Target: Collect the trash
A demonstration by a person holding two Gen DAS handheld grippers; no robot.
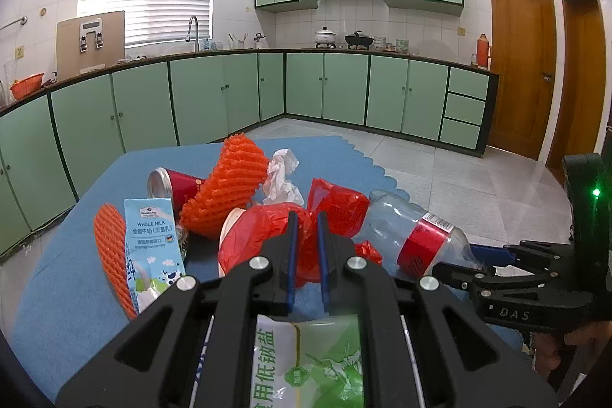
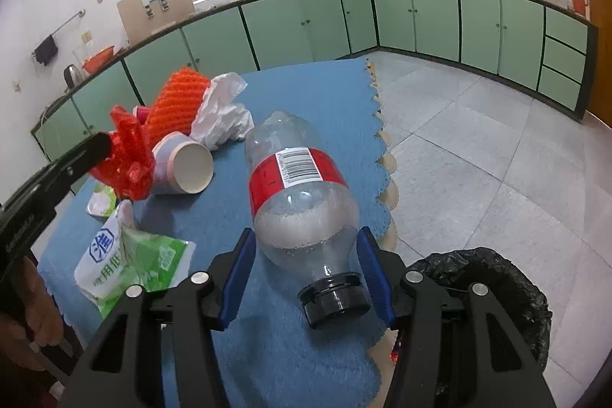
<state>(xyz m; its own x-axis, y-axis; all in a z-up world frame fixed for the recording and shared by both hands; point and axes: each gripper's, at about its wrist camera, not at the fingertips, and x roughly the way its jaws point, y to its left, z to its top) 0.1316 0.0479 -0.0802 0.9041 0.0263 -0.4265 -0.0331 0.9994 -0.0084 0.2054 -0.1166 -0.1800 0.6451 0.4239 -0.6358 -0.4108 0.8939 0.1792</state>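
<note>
Trash lies on a blue mat (image 1: 69, 278) (image 2: 313, 94). My left gripper (image 1: 307, 220) is shut on a red plastic bag (image 1: 264, 236), which also shows in the right wrist view (image 2: 128, 159). My right gripper (image 2: 306, 247) is open, its fingers on either side of the neck end of a clear plastic bottle (image 2: 298, 186) with a red label and black cap; the bottle lies on its side and shows in the left wrist view too (image 1: 413, 232). The right gripper shows at the right edge of the left wrist view (image 1: 493, 259).
On the mat are orange foam nets (image 1: 229, 194) (image 2: 176, 102), a red can (image 1: 172, 184), a milk carton (image 1: 153, 247), crumpled tissue (image 2: 225, 109), a paper cup (image 2: 187, 167) and a green-white salt bag (image 2: 134, 262). A black-lined bin (image 2: 493, 285) stands on the floor at the mat's right.
</note>
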